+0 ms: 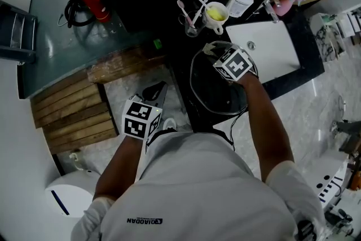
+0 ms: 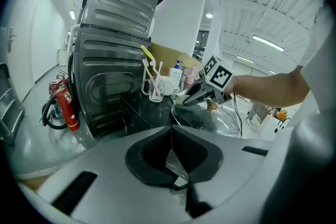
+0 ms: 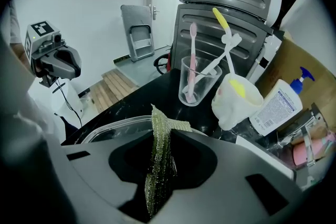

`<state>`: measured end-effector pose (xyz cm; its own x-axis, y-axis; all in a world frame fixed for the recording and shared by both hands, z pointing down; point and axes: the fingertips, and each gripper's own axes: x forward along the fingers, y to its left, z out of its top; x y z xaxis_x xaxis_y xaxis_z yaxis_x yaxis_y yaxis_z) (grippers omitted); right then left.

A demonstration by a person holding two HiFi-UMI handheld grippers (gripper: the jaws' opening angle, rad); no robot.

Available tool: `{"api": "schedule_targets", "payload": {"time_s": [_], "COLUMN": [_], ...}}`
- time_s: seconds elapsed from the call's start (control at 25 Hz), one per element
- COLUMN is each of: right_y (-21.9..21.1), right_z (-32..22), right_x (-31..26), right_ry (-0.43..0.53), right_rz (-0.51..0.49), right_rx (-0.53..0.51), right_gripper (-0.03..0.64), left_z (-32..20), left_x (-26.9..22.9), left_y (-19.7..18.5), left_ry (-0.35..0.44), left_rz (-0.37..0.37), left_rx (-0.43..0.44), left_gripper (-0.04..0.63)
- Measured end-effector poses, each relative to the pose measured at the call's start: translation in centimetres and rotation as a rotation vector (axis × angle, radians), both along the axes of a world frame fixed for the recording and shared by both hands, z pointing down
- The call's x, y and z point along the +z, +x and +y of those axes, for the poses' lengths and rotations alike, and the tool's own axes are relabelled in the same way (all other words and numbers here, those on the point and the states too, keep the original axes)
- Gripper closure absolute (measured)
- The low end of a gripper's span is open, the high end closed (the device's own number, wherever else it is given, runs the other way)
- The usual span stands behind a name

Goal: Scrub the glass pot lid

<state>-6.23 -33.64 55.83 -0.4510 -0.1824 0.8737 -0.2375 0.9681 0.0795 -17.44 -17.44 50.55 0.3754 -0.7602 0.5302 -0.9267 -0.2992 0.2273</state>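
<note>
Glass pot lid [image 1: 210, 94] on black counter [image 1: 176, 62], right claw [image 3: 164, 140] tight on green scouring pad [image 3: 157, 119], left claw [image 2: 171, 134] closed.

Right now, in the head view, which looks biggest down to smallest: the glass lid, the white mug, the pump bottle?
1. glass lid, by far the largest.
2. white mug and pump bottle: they look about alike, so I leave them unranked.

Dim head view, brighter fisheye gripper views (edges vignetted), ceiling striplights, soft shadows
</note>
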Motion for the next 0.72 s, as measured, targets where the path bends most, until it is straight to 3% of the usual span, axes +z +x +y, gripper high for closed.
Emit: {"api": "schedule_targets", "payload": {"time_s": [0.72], "right_y": [-2.6], "right_z": [5.7], "right_x": [-0.1], "right_ry": [0.073], "right_rz": [0.036], "right_rx": [-0.155], "right_gripper": [0.520], "left_z": [1.5], "left_x": [-0.4], "left_y": [0.7], "left_ry": [0.011], "left_rz": [-0.016], "left_rx": [0.043], "left_gripper": [0.577]}}
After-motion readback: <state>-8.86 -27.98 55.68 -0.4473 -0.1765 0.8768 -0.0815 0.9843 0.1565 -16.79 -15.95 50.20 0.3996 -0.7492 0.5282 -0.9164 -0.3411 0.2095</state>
